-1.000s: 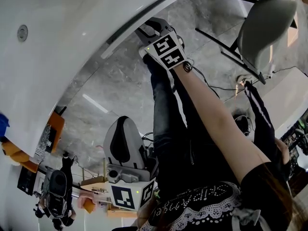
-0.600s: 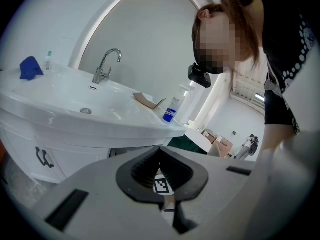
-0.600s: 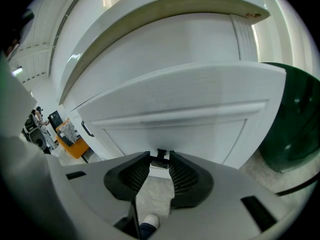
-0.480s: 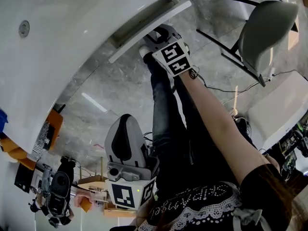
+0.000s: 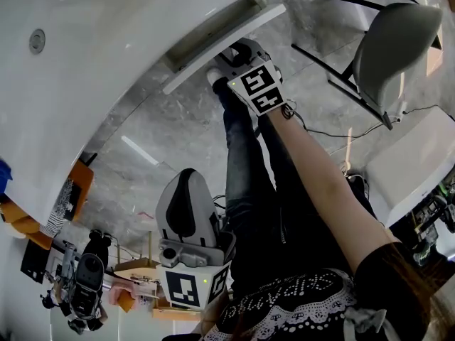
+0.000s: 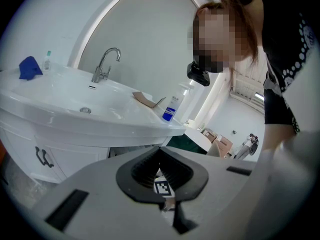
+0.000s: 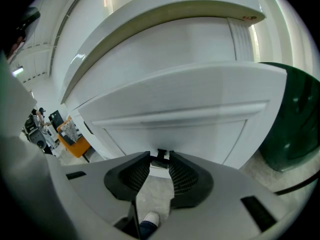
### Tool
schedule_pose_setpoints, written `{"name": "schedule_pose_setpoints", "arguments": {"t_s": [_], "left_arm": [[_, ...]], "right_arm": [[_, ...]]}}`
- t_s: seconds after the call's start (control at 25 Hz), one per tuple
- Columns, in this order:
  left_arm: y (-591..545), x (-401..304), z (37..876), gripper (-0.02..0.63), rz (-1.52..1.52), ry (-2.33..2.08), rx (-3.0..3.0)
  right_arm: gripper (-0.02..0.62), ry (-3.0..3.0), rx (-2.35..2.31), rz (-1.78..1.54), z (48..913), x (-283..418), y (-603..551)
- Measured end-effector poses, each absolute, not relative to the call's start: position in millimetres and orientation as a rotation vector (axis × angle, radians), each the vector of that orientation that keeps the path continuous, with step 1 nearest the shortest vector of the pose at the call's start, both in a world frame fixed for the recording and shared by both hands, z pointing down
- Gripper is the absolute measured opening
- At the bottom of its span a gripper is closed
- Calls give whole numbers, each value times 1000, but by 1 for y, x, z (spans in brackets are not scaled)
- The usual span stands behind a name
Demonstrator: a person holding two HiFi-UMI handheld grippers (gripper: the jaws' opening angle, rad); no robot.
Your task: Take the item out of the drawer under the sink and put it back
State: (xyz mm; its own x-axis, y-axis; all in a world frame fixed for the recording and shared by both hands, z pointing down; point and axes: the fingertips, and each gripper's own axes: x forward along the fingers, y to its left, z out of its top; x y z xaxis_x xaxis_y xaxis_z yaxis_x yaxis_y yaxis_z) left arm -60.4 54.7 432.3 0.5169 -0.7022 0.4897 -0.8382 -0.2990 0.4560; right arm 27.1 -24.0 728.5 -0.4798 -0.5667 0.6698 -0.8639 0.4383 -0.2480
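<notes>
The white drawer [image 5: 226, 37] under the sink stands pulled partly out, showing a dark strip of its inside; no item in it is visible. In the right gripper view the drawer front [image 7: 200, 114] fills the frame, and my right gripper [image 7: 161, 159] is shut on its small dark handle [image 7: 161, 154]. From the head view, the right gripper [image 5: 223, 55] sits at the drawer's edge on an outstretched arm. My left gripper [image 5: 185, 190] hangs low near my body, shut and holding nothing. The left gripper [image 6: 161, 151] points toward the sink basin [image 6: 60, 116].
A tap [image 6: 105, 64], a blue-labelled bottle [image 6: 171, 109], a cardboard piece [image 6: 147, 100] and a blue cloth [image 6: 29, 67] sit on the basin. A dark green bin [image 7: 292, 119] stands right of the cabinet. A grey chair [image 5: 394, 45] stands behind me. A camera rig [image 5: 82, 283] is at lower left.
The drawer has slid out from a thin slit to a clear gap. My right gripper has come back toward me with the handle. The left gripper has stayed put.
</notes>
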Motion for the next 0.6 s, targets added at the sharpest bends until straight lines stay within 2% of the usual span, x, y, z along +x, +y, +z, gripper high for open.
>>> {"name": "schedule_pose_setpoints", "arguments": {"t_s": [0.6], "left_arm": [[58, -61, 430, 3, 246, -1268, 2072]], "right_arm": [[126, -2197, 1262, 797, 726, 28, -22]]}}
